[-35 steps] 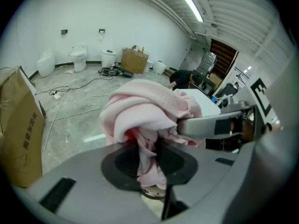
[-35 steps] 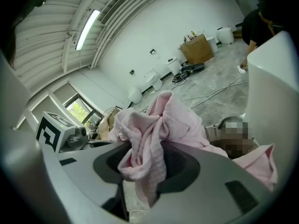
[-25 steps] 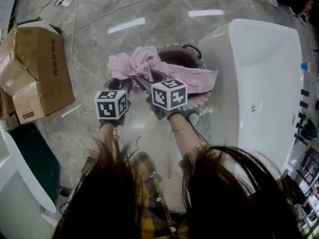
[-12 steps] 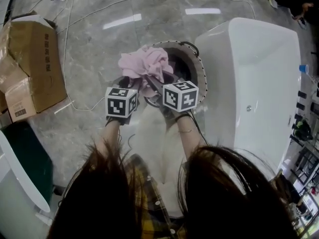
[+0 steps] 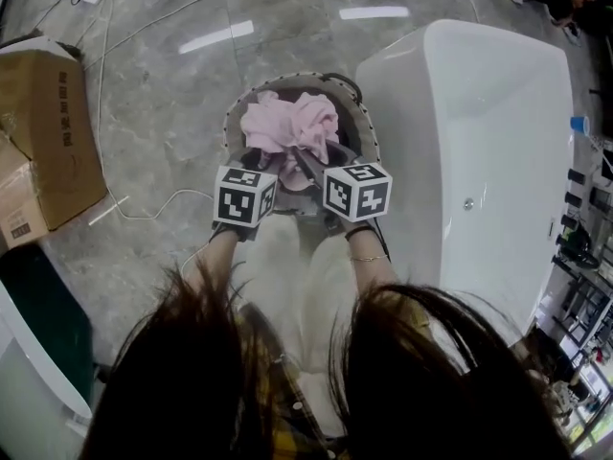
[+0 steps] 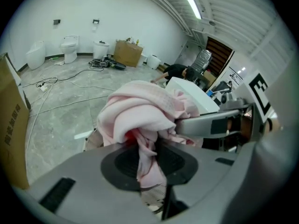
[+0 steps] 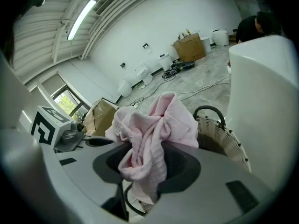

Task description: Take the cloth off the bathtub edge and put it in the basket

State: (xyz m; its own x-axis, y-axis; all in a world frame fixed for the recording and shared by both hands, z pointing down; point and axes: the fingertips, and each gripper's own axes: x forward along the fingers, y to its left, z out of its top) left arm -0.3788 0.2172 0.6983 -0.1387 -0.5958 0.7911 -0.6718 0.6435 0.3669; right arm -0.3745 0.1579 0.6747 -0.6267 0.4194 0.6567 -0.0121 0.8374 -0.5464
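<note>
Two stages of the task are judged complete. The pink textured cloth (image 5: 287, 127) is clear of the white freestanding bathtub (image 5: 479, 113). It is also positioned over the round wicker basket with dark handles (image 5: 372, 147), which stands on the grey marble-look floor (image 5: 163, 113) just beside the tub. The cloth forms a loose bunched mound above the basket opening and lies within the rim as seen in the head view. Whether its lower folds touch the inside of the basket cannot be determined.

Remaining work, as judged:
1. Lower the cloth into the basket.
2. Part both sets of jaws to release it.
3. Check that no fold hangs over the rim.

Tool state:
- Left gripper (image 5: 271, 164): the jaws are nearly together, clamped on a narrow twisted fold of the cloth. In the left gripper view the fabric is pinched between the pads, with a tail hanging below and the mound rising above.
- Right gripper (image 5: 308, 166): the jaws stand slightly wider, clamped on a thicker wad of the same cloth. The right gripper view shows the basket rim and one handle just beyond the cloth, with the bathtub wall at the right.

Both grippers sit side by side at the near edge of the basket. A brown cardboard box (image 5: 48, 132) stands well apart on the left and plays no part.
</note>
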